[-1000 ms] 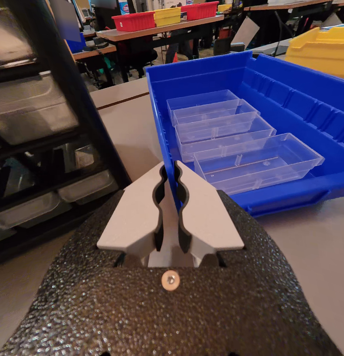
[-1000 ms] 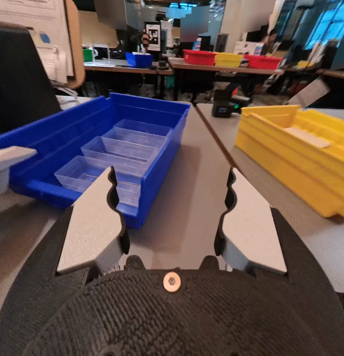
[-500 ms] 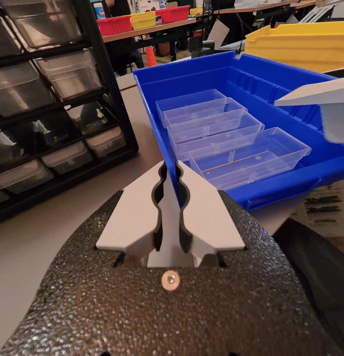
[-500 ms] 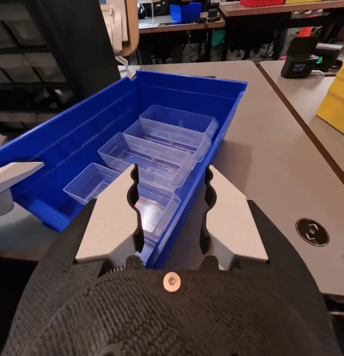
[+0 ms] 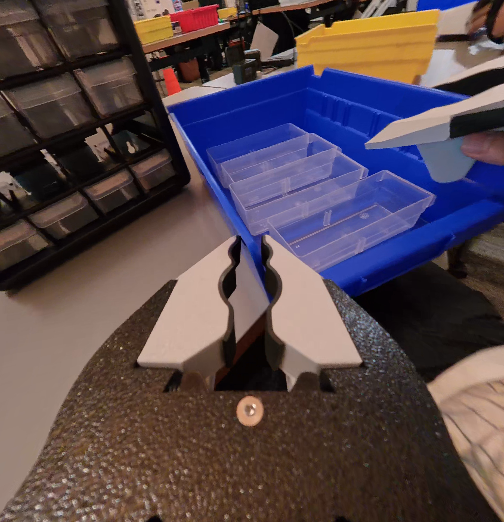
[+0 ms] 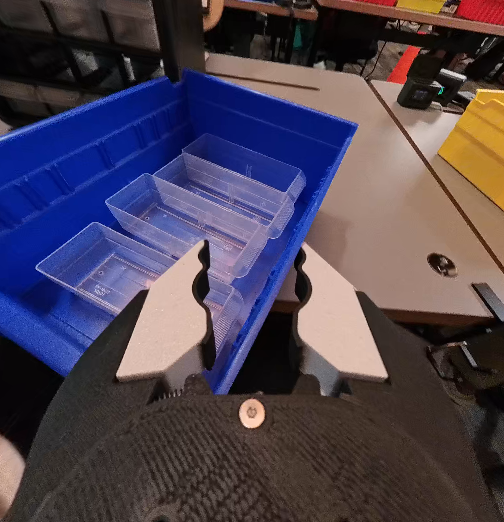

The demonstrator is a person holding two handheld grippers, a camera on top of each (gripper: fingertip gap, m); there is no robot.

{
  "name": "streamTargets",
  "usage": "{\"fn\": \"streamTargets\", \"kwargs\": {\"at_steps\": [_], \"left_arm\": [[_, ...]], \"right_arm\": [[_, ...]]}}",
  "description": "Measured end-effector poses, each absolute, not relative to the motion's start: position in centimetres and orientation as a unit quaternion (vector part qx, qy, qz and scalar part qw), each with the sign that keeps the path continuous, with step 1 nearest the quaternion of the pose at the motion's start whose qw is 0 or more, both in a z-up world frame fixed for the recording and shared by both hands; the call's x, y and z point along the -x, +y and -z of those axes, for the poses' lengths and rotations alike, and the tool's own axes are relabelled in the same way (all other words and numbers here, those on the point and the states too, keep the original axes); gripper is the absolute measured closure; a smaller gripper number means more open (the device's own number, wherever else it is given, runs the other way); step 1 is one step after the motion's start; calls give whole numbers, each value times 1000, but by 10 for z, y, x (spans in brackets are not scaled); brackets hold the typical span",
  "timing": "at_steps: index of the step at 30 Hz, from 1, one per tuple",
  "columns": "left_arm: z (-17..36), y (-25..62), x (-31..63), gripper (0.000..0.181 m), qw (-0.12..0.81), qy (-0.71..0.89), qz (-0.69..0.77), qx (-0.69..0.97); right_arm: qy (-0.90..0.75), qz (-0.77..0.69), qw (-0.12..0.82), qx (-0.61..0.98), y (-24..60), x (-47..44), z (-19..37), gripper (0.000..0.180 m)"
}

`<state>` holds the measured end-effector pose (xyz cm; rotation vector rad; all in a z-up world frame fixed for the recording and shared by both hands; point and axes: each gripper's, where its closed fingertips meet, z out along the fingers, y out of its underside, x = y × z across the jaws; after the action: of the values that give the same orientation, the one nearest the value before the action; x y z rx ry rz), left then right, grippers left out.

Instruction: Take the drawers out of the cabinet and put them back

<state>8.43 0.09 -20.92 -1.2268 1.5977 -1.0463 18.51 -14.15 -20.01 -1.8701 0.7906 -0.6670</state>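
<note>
A: Right gripper (image 6: 252,282), jaws about half apart, empty. They straddle the blue bin (image 6: 315,214) side wall.

B: Nearest drawer (image 6: 126,271)?

A: Just ahead and left of its left finger, handle end touching-close, long axis crosswise, running away leftward. Three more drawers (image 6: 216,197) overlap beyond it.

B: Left gripper (image 5: 250,248)?

A: Nearly closed, nothing held. The bin's near corner lies just past its tips; the drawers sit ahead-right.

B: So the right is nearer?

A: My judgement, yes.

B: Cabinet (image 5: 75,135)?

A: Ahead-left of the left gripper, farther off. Open slots show in its lower rows.
</note>
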Motion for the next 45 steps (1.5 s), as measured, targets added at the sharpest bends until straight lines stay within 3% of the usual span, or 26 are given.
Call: {"fn": "streamTargets", "kwargs": {"at_steps": [10, 22, 29, 32, 33, 34, 35, 36, 38, 41, 45], "left_arm": [[210, 7, -7, 167, 392, 666, 411, 484], [210, 56, 37, 163, 401, 637, 359, 551], [209, 95, 39, 163, 393, 612, 345, 594], [211, 102, 40, 150, 381, 615, 343, 599], [209, 105, 41, 142, 382, 616, 341, 598], [206, 106, 42, 133, 382, 616, 343, 597], [202, 107, 43, 128, 381, 614, 349, 596], [196, 109, 43, 127, 381, 610, 358, 596], [178, 111, 42, 137, 372, 590, 400, 595], [149, 122, 42, 127, 355, 569, 449, 590], [107, 224, 32, 120, 502, 526, 358, 586]], "right_arm": [[314, 265, 514, 753, -129, -108, 199, 120], [226, 179, 542, 789, -46, -103, 197, 122], [185, 150, 557, 795, 0, -101, 198, 107], [172, 148, 559, 797, 7, -104, 197, 106], [176, 147, 560, 796, 5, -107, 195, 96], [184, 151, 560, 793, 1, -111, 190, 85], [184, 159, 568, 786, -3, -114, 179, 85], [180, 179, 581, 774, -9, -118, 162, 90], [156, 243, 606, 741, -17, -125, 119, 80], [82, 286, 623, 724, 3, -114, 68, 69], [2, 177, 682, 710, 104, -63, 25, 59]]}}
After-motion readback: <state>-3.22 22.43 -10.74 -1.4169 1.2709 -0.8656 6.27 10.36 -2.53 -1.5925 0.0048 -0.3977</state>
